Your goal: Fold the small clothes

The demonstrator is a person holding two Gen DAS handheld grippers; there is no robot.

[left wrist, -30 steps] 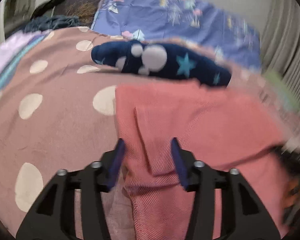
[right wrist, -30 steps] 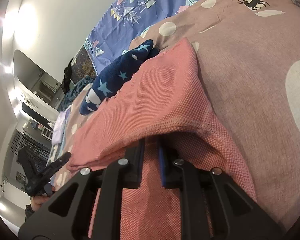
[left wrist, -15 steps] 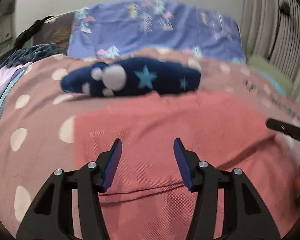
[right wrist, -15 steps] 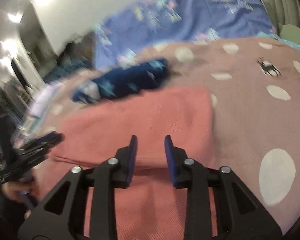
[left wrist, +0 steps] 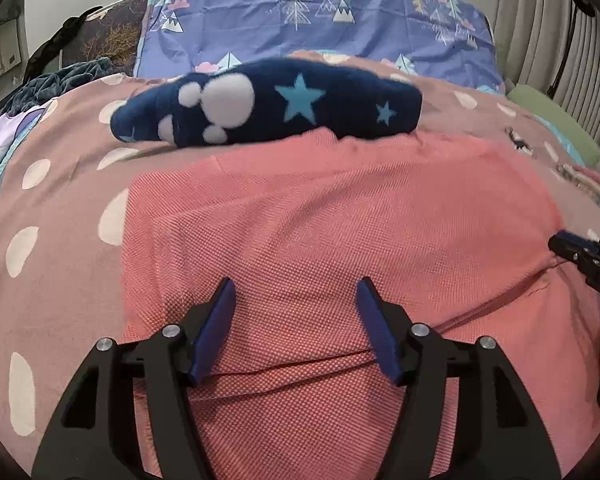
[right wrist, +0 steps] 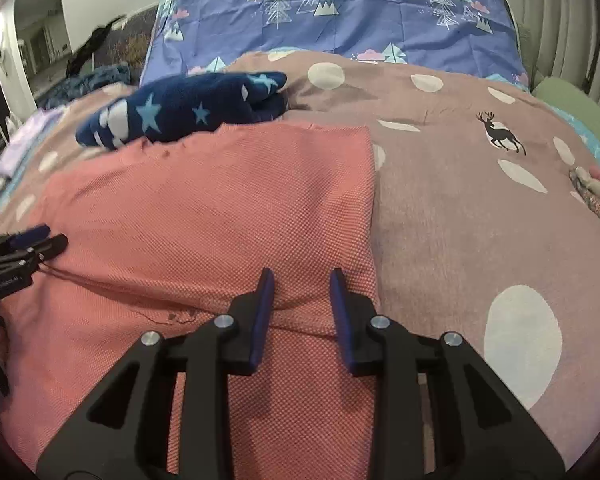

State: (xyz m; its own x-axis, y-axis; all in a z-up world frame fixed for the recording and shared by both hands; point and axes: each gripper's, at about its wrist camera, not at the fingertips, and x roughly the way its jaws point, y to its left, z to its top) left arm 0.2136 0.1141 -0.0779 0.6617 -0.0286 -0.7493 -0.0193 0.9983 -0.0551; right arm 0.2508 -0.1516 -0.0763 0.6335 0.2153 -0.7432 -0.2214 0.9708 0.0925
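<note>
A coral woven garment (left wrist: 340, 220) lies folded flat on the bed, with a fold edge running across its near part. My left gripper (left wrist: 296, 284) hovers over its near left part, its jaws opening with nothing pinched between them. My right gripper (right wrist: 301, 274) is above the garment's (right wrist: 204, 208) near right corner. Its jaws are opening too, and a small hump of the fold sits between them without being pressed. Each gripper shows in the other's view: the right gripper (left wrist: 580, 256) at the far right edge, the left gripper (right wrist: 32, 244) at the far left edge.
A navy garment with stars and paw prints (left wrist: 268, 104) lies just beyond the coral one. Under both is a brown-pink dotted duvet (right wrist: 480, 208). A blue tree-print pillow (left wrist: 320, 28), a green cushion (left wrist: 552, 120), dark clothes (left wrist: 60, 84) and curtains ring the bed.
The right gripper let go of the coral fold, rolled upright and spread its jaws. The left gripper's jaws widened. The coral garment now lies flat.
</note>
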